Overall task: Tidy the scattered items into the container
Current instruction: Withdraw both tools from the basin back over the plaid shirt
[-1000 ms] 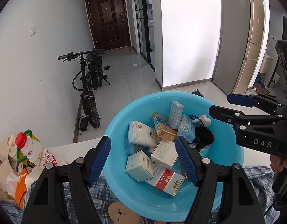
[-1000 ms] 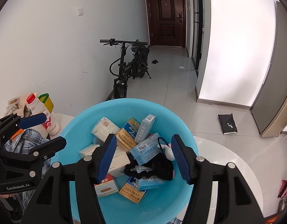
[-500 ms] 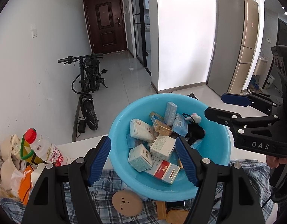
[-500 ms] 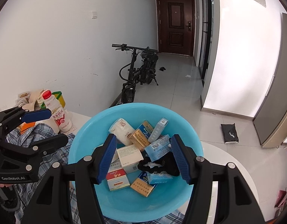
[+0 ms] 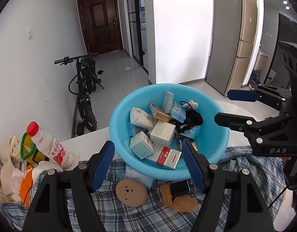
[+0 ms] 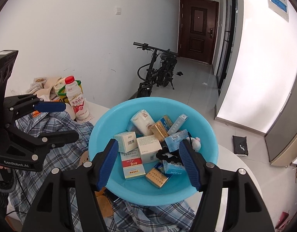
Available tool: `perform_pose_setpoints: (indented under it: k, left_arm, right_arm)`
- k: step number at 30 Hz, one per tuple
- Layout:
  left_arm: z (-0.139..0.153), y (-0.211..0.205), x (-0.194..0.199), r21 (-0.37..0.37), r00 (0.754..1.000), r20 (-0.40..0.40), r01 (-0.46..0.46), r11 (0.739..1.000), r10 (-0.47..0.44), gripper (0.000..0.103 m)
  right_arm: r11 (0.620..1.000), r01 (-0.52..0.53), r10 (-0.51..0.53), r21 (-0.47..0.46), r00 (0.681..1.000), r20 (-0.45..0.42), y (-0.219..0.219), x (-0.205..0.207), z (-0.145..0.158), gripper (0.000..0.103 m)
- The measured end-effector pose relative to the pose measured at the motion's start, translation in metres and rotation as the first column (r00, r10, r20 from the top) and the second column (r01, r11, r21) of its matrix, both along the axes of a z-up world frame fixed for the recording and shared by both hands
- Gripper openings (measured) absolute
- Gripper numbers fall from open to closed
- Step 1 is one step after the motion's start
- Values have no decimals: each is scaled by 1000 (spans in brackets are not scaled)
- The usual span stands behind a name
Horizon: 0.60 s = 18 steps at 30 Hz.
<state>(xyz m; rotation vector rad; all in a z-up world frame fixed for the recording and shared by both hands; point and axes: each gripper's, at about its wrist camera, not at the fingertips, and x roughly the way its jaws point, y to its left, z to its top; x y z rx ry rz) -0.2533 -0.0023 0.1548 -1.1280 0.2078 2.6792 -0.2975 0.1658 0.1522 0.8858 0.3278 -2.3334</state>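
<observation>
both tongs (image 5: pixel 148 164) (image 6: pixel 148 162) agape and empty, right jaws just widening, above the blue basin's (image 5: pixel 221 135) near rim

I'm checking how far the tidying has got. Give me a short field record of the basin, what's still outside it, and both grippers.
container: round light-blue plastic basin, on a blue checked cloth
contents: small cardboard boxes, white packet, black scrunchie
still outside: round tan disc, small black box, tan pieces beside it
left gripper: open, empty
right gripper: open, empty, jaws just widened
</observation>
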Motion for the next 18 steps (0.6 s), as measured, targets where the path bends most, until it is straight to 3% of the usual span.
perform_pose_setpoints:
  k: [13,18]
  left_arm:
    - [-15,1,29,-16,999,-1,35,999,-35,74]
    - [-29,7,45,-95,999,-44,28,995,-32,74]
  right_arm:
    - [999,19,-20,-45,1000,-24,26,32,-5,64]
    - [999,18,-19,-38,1000,-8,30,40,-14,64]
